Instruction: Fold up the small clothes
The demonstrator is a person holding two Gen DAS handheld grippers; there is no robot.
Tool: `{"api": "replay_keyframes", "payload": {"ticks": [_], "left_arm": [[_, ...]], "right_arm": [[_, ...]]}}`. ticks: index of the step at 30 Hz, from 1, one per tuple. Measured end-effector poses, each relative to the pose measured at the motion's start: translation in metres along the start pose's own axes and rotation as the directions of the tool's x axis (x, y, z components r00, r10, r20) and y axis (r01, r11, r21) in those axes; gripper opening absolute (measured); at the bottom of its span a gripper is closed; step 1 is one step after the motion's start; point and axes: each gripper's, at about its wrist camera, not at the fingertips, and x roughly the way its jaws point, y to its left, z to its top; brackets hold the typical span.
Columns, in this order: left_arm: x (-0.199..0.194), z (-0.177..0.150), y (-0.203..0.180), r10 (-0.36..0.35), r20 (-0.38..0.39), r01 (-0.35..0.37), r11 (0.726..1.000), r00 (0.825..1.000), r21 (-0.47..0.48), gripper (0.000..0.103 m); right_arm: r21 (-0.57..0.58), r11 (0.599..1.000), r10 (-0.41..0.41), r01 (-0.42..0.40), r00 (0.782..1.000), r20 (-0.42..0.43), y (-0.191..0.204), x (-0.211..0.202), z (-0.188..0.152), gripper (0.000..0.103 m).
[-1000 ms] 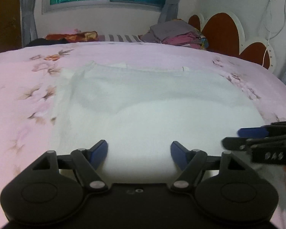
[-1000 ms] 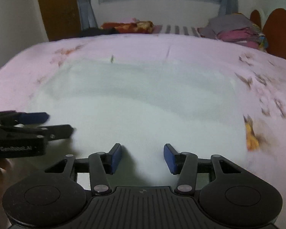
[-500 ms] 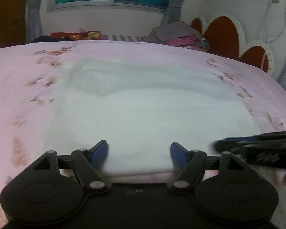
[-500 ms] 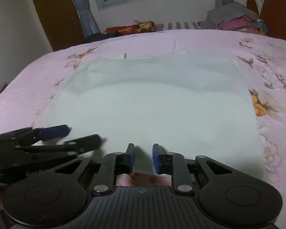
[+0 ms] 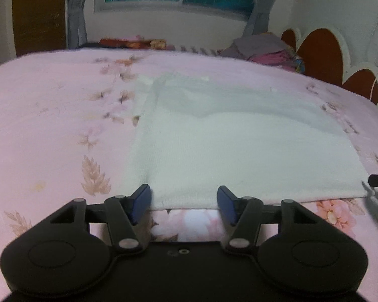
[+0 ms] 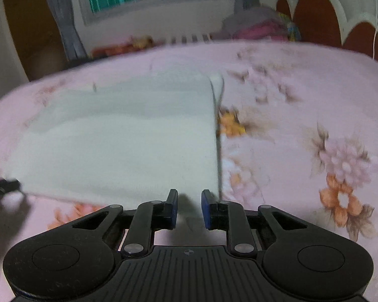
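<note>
My right gripper (image 6: 189, 207) jaws pinch the white cloth (image 5: 239, 151) hem, my left gripper (image 5: 182, 198) jaws closing astride it on the bed (image 5: 50, 113); uneven lifting risks 1 skewed fold.

Both grippers angled downward.
The left gripper (image 5: 183, 202) was closing, jaws apart; the right gripper (image 6: 189, 209) stood narrowly parted.
</note>
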Motion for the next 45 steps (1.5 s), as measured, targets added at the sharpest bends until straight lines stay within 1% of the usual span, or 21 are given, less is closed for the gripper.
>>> {"api": "replay_keyframes", "payload": {"ticks": [2, 3, 4, 6, 7, 9, 13, 20, 24, 26, 27, 28, 29, 30, 31, 34, 36, 37, 39, 41, 45], "left_arm": [[-0.003, 0.003, 0.000, 0.005, 0.005, -0.005, 1.000, 1.000, -0.020, 0.058], [-0.005, 0.004, -0.001, 0.006, 0.013, -0.005, 1.000, 1.000, -0.022, 0.058], [-0.007, 0.004, -0.002, 0.014, 0.014, -0.014, 1.000, 1.000, -0.011, 0.059], [0.001, 0.000, -0.002, 0.035, -0.030, -0.035, 0.999, 0.999, 0.004, 0.060], [0.001, 0.000, -0.002, 0.038, -0.023, -0.037, 0.999, 0.999, 0.005, 0.061], [-0.001, 0.003, -0.004, 0.042, -0.033, -0.042, 0.999, 0.999, 0.003, 0.060], [0.000, 0.004, -0.002, 0.039, -0.046, -0.039, 0.999, 0.998, -0.011, 0.061], [0.001, 0.004, -0.008, 0.064, -0.059, -0.063, 0.998, 0.996, 0.023, 0.064], [0.002, 0.001, -0.011, 0.088, -0.095, -0.085, 0.996, 0.992, 0.040, 0.072], [-0.011, -0.002, -0.007, 0.093, -0.070, -0.094, 0.996, 0.993, -0.005, 0.073], [-0.018, -0.005, -0.003, 0.073, -0.044, -0.075, 0.996, 0.996, -0.049, 0.074], [-0.024, -0.010, 0.002, 0.034, -0.023, -0.037, 0.993, 0.999, -0.109, 0.072], [-0.026, -0.015, 0.008, -0.019, -0.016, 0.016, 0.984, 1.000, -0.176, 0.065], [-0.026, -0.020, 0.015, -0.073, -0.005, 0.069, 0.963, 0.997, -0.259, 0.061], [-0.025, -0.027, 0.023, -0.125, 0.035, 0.130, 0.923, 0.991, -0.362, 0.061], [-0.010, -0.041, 0.043, -0.221, 0.161, 0.274, 0.765, 0.962, -0.583, 0.061], [-0.001, -0.040, 0.049, -0.222, 0.205, 0.302, 0.714, 0.953, -0.631, 0.059], [0.005, -0.037, 0.051, -0.220, 0.219, 0.310, 0.698, 0.951, -0.646, 0.058], [0.014, -0.034, 0.052, -0.214, 0.238, 0.319, 0.683, 0.947, -0.657, 0.050], [0.023, -0.031, 0.054, -0.200, 0.260, 0.326, 0.657, 0.945, -0.680, 0.044], [0.039, -0.022, 0.056, -0.197, 0.278, 0.339, 0.631, 0.940, -0.698, 0.036]], "right_arm": [[-0.003, 1.000, -0.014, 0.014, 1.000, -0.010, 0.001, 0.003, -0.001, 0.021], [0.003, 1.000, -0.029, 0.029, 0.998, -0.061, -0.001, 0.012, -0.003, 0.021], [0.014, 0.999, -0.028, 0.029, 0.997, -0.076, -0.004, 0.014, -0.005, 0.021], [0.028, 1.000, -0.007, 0.008, 0.999, -0.038, -0.006, 0.005, -0.004, 0.021], [0.028, 1.000, 0.001, 0.000, 1.000, -0.022, -0.006, 0.003, -0.004, 0.021], [0.017, 1.000, -0.018, 0.019, 0.998, -0.068, -0.006, 0.012, -0.007, 0.021], [0.014, 1.000, 0.000, 0.001, 0.999, -0.040, -0.007, 0.006, -0.009, 0.021], [-0.018, 1.000, -0.011, 0.010, 0.997, -0.078, -0.008, 0.013, -0.009, 0.021], [-0.043, 0.999, -0.023, 0.019, 0.997, -0.079, -0.009, 0.015, -0.012, 0.021], [-0.039, 0.999, -0.020, 0.017, 0.996, -0.089, -0.012, 0.015, -0.012, 0.021], [-0.027, 1.000, -0.018, 0.015, 0.996, -0.091, -0.013, 0.012, -0.011, 0.021], [-0.003, 1.000, 0.002, -0.002, 0.999, -0.054, -0.014, 0.002, -0.009, 0.021], [0.009, 0.999, 0.051, -0.052, 0.999, 0.015, -0.015, -0.012, -0.008, 0.021], [0.007, 0.996, 0.085, -0.086, 0.995, 0.057, -0.013, -0.022, -0.007, 0.017], [0.004, 0.995, 0.102, -0.102, 0.992, 0.071, -0.010, -0.026, -0.006, 0.005], [0.064, 0.986, 0.152, -0.156, 0.986, 0.075, -0.005, -0.022, 0.003, 0.004], [0.095, 0.980, 0.169, -0.175, 0.983, 0.072, 0.002, -0.012, 0.012, 0.004], [0.098, 0.979, 0.173, -0.179, 0.983, 0.067, 0.008, -0.007, 0.017, 0.004], [0.085, 0.979, 0.181, -0.186, 0.982, 0.061, 0.022, 0.004, 0.030, 0.004], [0.081, 0.977, 0.191, -0.195, 0.980, 0.057, 0.035, 0.018, 0.045, 0.004], [0.072, 0.976, 0.201, -0.204, 0.979, 0.040, 0.066, 0.053, 0.071, 0.004]]}}
